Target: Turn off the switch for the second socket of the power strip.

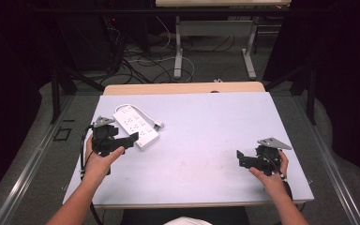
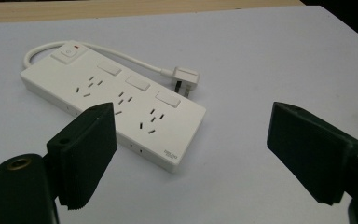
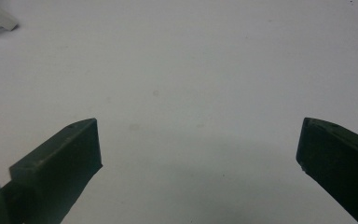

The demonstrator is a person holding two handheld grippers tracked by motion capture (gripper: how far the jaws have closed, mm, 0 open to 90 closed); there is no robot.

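Left hand-held gripper is open and empty just short of the power strip lying flat on the table's left side, so I'd straddle its near end squarely before closing; right hand-held gripper idles open.

A white table carries a white power strip near its far-left corner.

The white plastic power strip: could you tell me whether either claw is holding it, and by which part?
Nothing is held: the left claw is open short of the white plastic power strip; the right claw is open.
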